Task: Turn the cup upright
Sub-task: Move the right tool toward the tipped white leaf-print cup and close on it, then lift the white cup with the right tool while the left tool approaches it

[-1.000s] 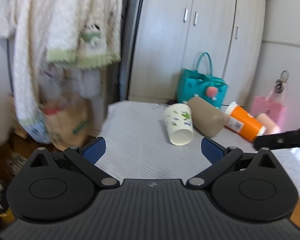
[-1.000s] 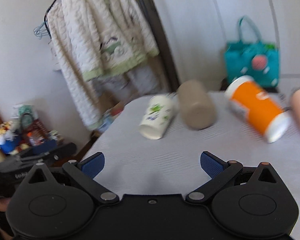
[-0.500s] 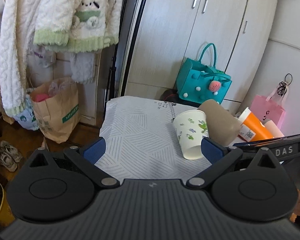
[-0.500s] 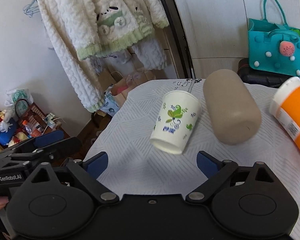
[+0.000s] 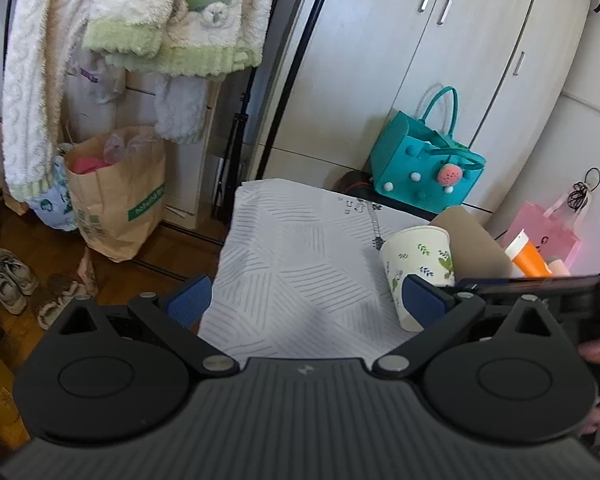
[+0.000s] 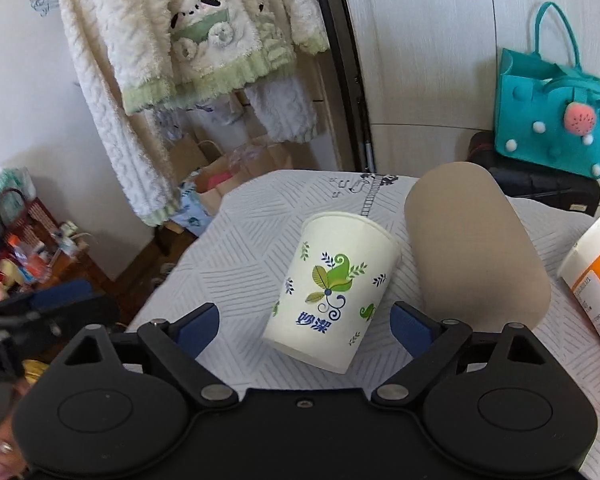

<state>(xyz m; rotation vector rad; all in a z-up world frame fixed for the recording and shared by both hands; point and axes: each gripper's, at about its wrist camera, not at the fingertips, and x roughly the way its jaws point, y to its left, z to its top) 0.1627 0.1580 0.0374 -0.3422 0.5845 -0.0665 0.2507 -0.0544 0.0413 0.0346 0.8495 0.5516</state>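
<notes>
A white paper cup with green leaf print (image 6: 332, 292) lies on its side on the white patterned tablecloth (image 6: 236, 264), mouth toward me. My right gripper (image 6: 304, 324) is open, its blue pads either side of the cup's mouth end without touching it. In the left wrist view the same cup (image 5: 420, 268) shows at the right, partly behind my right blue pad. My left gripper (image 5: 306, 300) is open and empty over the table's left part.
A tan cup (image 6: 476, 248) lies on its side right of the paper cup, touching it. An orange cup (image 6: 596, 284) lies further right. A teal bag (image 6: 556, 120) stands behind the table. Hanging robes (image 6: 188, 52) and a paper bag (image 5: 116, 196) are at the left.
My right gripper has moved closer to the paper cup, which now sits between its pads. My left gripper has shifted left, so the cup sits further right in its view.
</notes>
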